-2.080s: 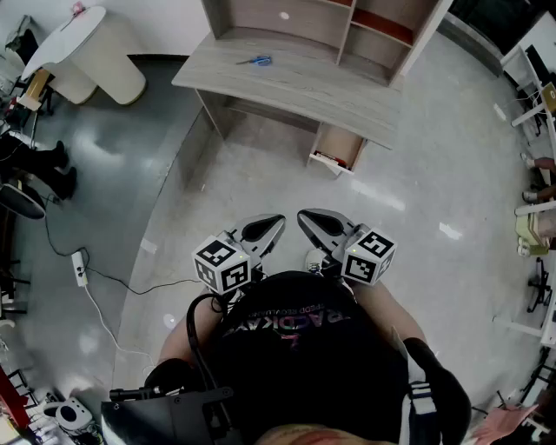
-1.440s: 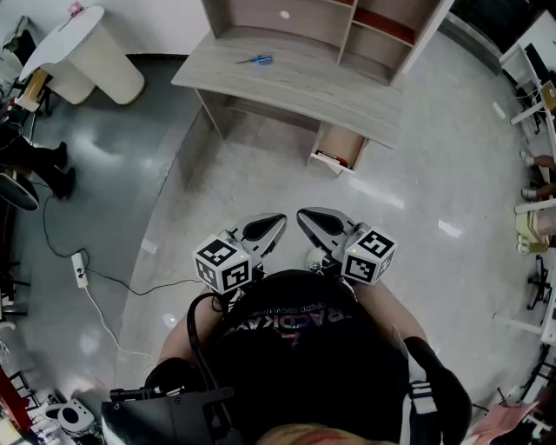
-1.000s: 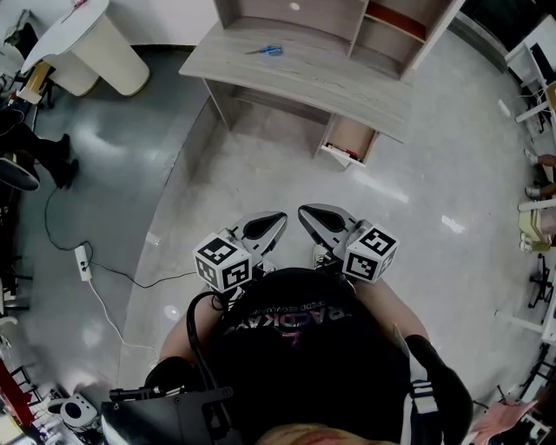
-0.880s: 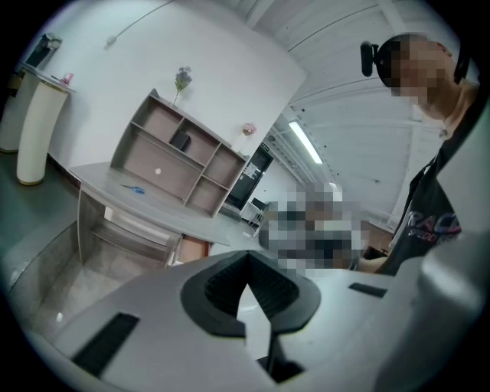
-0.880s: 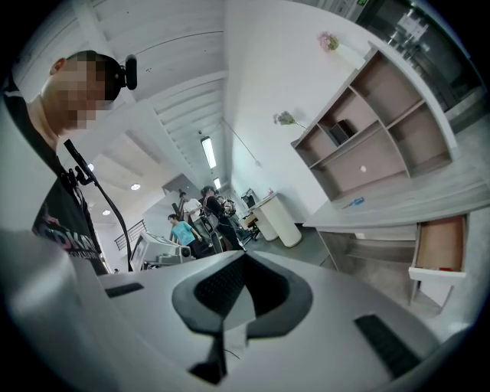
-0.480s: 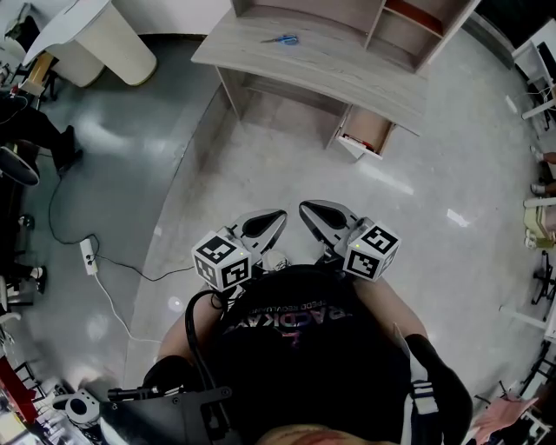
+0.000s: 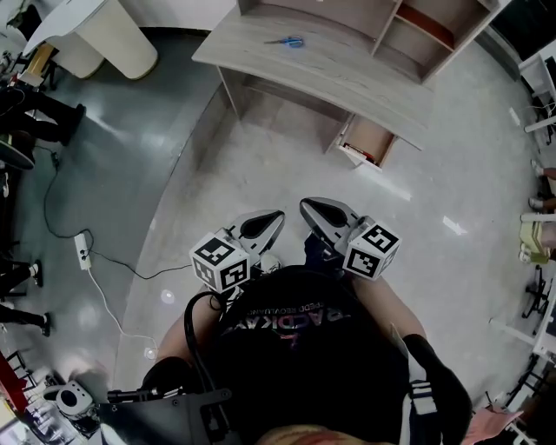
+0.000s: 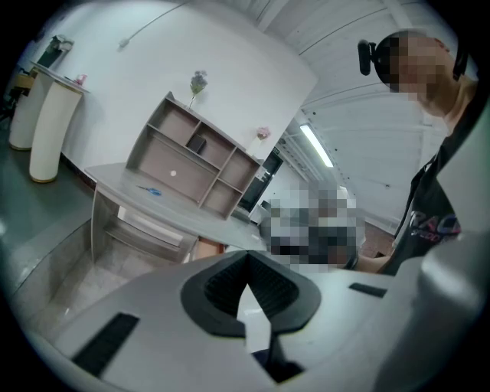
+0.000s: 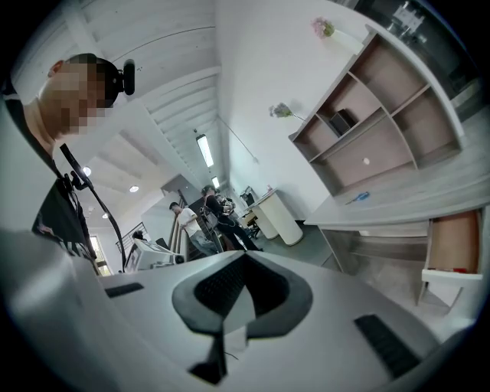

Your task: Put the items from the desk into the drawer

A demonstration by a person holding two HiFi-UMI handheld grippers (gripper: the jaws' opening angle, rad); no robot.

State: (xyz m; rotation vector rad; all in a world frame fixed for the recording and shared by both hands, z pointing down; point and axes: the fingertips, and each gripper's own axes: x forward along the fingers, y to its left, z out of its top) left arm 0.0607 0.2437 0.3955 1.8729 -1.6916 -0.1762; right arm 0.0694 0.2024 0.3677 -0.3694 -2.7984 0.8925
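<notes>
Blue-handled scissors [image 7: 294, 41] lie on the grey wooden desk [image 7: 347, 78], far ahead of me. Below the desk's right part a drawer [image 7: 368, 142] stands pulled open, with a red item [image 7: 354, 150] at its front edge. My left gripper [image 7: 263, 224] and right gripper [image 7: 318, 212] are held close to my body, side by side over the floor, both shut and empty. In the left gripper view the jaws [image 8: 245, 260] meet, with the scissors [image 8: 151, 191] small beyond. The right gripper view shows its shut gripper [image 9: 243, 262], the scissors [image 9: 357, 197] and the drawer [image 9: 452, 243].
A shelf unit [image 7: 373, 22] stands on the desk's back. A white rounded table [image 7: 100, 35] is at the far left. A power strip [image 7: 82, 248] and its cable lie on the floor to my left. People [image 9: 207, 218] stand in the background.
The desk and drawer have shifted right and slightly up in the head view as I turned and stepped. Both grippers stay shut in the same place before my body.
</notes>
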